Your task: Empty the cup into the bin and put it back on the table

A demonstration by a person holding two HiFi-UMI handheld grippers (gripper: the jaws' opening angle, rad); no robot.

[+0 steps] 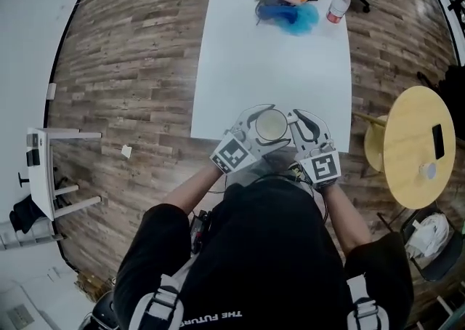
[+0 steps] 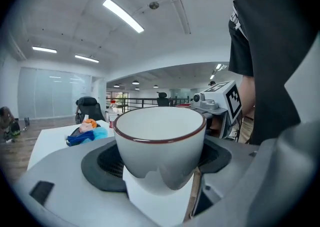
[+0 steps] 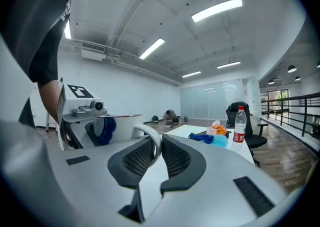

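A white cup point(image 2: 160, 143) with a dark red rim stands upright between the two grey fingers point(image 2: 55, 186) of the left gripper point(image 2: 161, 171), its sides against their dark ribbed pads point(image 2: 106, 163). Below the cup, the white surface point(image 2: 150, 202) shows in the gap. Left of the cup and farther back lies a blue and orange bundle point(image 2: 86, 132). Behind the cup to its right, the right gripper point(image 2: 223, 102) shows its marker cube, beside a person's dark shirt point(image 2: 270, 41).
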